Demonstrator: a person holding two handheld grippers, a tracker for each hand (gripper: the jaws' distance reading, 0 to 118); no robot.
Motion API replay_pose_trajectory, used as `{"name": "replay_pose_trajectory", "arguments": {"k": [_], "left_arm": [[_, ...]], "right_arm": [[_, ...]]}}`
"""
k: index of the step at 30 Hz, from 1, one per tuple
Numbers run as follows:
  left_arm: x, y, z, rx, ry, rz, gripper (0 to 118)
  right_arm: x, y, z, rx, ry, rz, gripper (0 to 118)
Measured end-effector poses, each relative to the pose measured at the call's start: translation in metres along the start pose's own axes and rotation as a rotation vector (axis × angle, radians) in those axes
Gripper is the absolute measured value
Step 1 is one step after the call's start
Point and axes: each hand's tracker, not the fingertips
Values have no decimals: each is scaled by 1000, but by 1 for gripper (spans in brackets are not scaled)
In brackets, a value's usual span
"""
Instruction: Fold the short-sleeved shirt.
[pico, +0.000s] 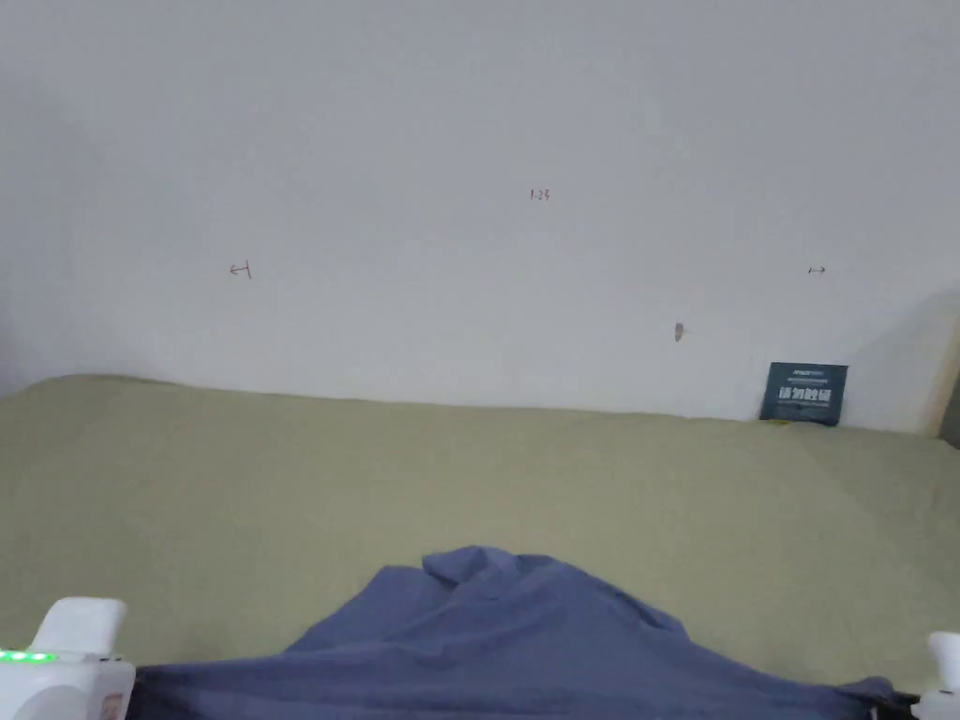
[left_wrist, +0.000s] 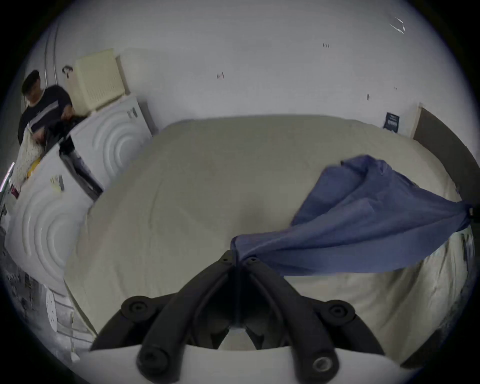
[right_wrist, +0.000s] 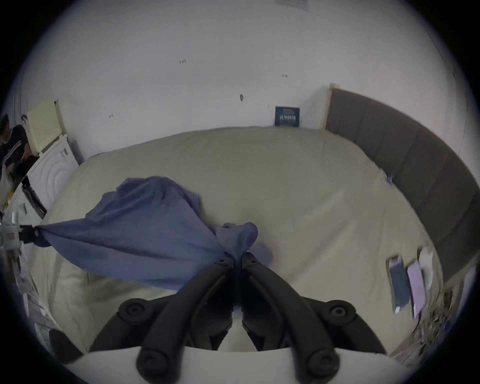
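**Soft blue shirt stretched between two grippers**

The shirt (left_wrist: 363, 223) hangs over the bed (left_wrist: 194, 194), light and limp, sagging and bunching; edges or corners look like the best holds. The left gripper (left_wrist: 238, 259) and right gripper (right_wrist: 237, 257) each clamp a bunched end, jaws closed on cloth, held well apart and level.

Open bedsheet (pico: 281, 487) beyond raised shirt (pico: 525, 637)

Shirt (pico: 525, 637) hangs over bed (pico: 234, 487), before wall (pico: 469, 141).
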Motion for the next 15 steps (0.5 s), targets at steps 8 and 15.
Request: {"name": "replay_pose_trajectory", "arguments": {"k": [8,15], "left_arm": [[-29,-112,66,-30,-60,15,1],[-30,-140,65,-76,-104,29,2]], "right_arm": [[33,-114,71,-57,-1,-17,6],[36,-139,65,-114,-4,-43,29]]}}
